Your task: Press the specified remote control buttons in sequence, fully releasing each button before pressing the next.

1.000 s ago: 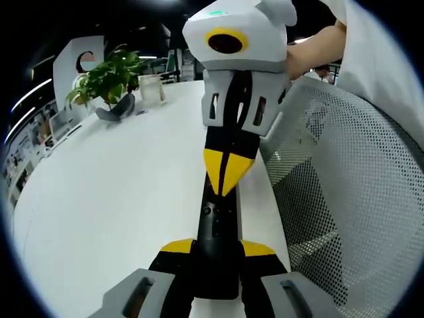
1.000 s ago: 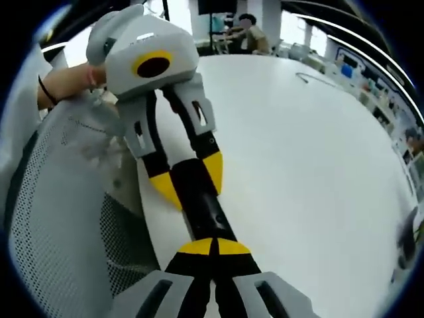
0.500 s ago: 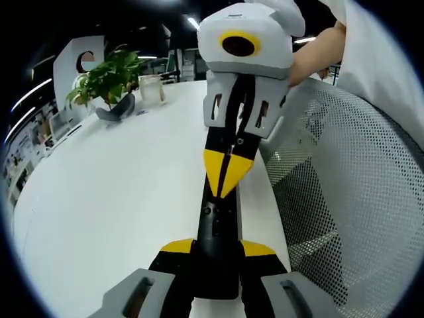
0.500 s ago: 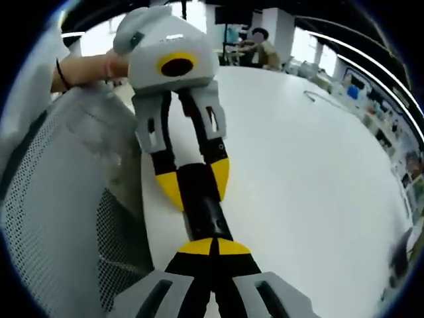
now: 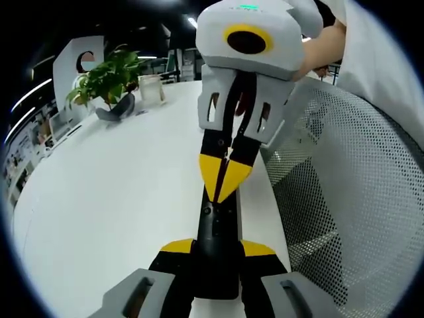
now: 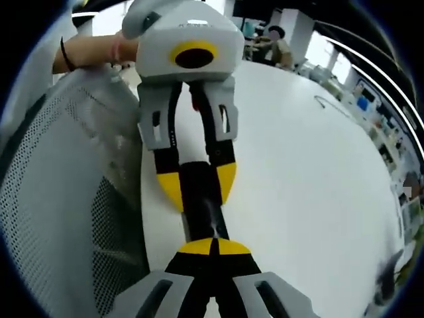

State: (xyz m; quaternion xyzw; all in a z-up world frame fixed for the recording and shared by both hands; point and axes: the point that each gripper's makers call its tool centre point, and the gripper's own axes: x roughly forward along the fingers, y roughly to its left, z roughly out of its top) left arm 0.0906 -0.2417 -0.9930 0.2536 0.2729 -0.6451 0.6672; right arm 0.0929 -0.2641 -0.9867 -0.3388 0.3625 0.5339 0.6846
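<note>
Setting: white round bench [image 5: 112, 199] in an open office, a white mesh chair back [image 5: 344, 199] at its edge, a green potted plant [image 5: 106, 79] far across.
Remote: my left hand-held gripper [image 5: 217, 255] clamps the slim black remote control [image 5: 217, 232] by its near end, out over the bench edge.
Presser: my right hand-held gripper [image 5: 222, 192] has its yellow tips pinched together, holding nothing, the point resting on the buttons.
Risk: as I judge it, an off-centre push could twist the remote in my grip, or catch a neighbouring button.
</note>
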